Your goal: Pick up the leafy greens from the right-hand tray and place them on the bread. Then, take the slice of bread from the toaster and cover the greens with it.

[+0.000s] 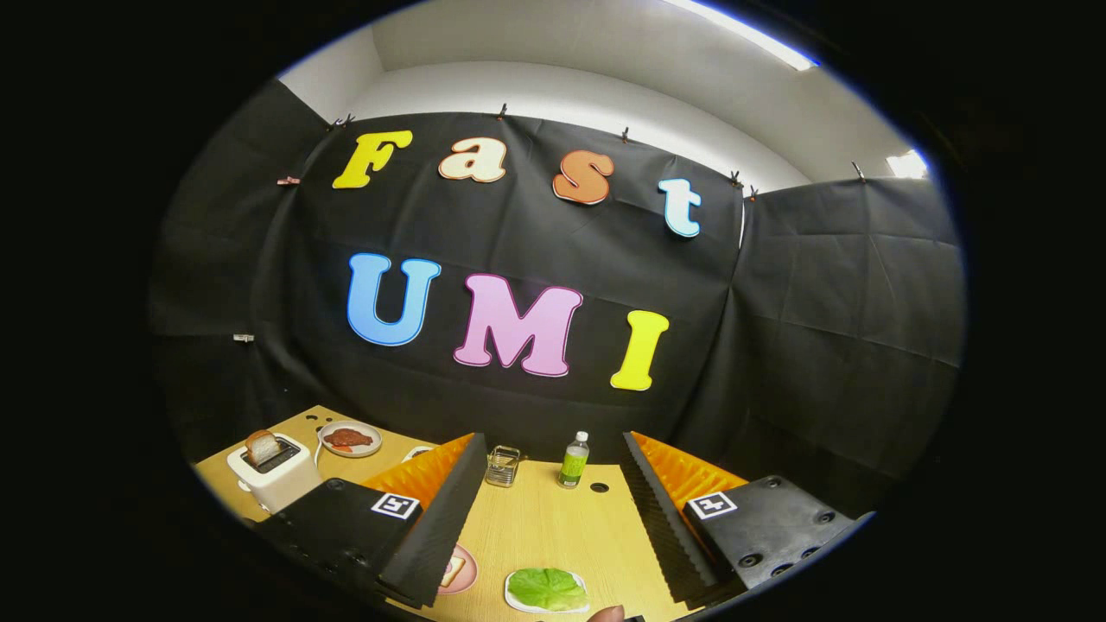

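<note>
Leafy greens (546,588) on white tray (518,605) at bench (544,518) near edge, between wide-open, empty gripper (549,518) fingers.

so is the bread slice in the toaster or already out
In: the bread slice stands upright in the toaster slot; the gripper is open.

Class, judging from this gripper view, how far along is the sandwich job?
Nothing looks done yet: the leafy greens lie on their tray between the fingers, and the bread slice stands in the toaster. The gripper is open and holds nothing. Both placements are left.
</note>
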`<control>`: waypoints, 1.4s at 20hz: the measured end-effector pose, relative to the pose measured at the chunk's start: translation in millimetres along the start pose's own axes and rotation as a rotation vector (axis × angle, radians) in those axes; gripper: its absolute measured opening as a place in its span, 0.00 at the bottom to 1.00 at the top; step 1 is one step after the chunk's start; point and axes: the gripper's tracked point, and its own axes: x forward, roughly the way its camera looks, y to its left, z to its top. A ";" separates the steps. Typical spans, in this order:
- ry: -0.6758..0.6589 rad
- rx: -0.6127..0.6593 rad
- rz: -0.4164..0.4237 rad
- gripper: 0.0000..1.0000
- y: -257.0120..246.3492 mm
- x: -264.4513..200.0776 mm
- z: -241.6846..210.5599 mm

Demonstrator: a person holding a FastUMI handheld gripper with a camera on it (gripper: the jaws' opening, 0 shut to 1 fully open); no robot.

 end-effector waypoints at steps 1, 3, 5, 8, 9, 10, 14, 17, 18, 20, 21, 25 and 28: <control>0.004 -0.003 0.012 0.96 1.4 0.4 -1.1; 0.036 -0.016 0.067 0.96 7.6 4.0 -13.4; 0.126 -0.022 0.146 0.96 13.0 7.4 -44.8; 0.285 0.036 0.243 0.96 13.5 11.3 -103.4; 0.340 0.065 0.261 0.97 11.0 12.7 -125.6; 0.404 0.082 0.273 0.96 6.4 14.0 -150.3; 0.623 0.025 0.306 0.94 -11.1 24.2 -252.6; 0.727 -0.099 0.351 0.92 -16.6 22.0 -317.5; 0.758 -0.127 0.368 0.91 -15.5 20.4 -335.2; 0.824 -0.148 0.389 0.86 -11.7 25.5 -371.7; 0.855 -0.146 0.397 0.84 -9.2 26.9 -387.5; 0.941 -0.151 0.422 0.79 1.1 40.3 -432.8; 0.996 -0.163 0.450 0.79 8.0 46.6 -455.3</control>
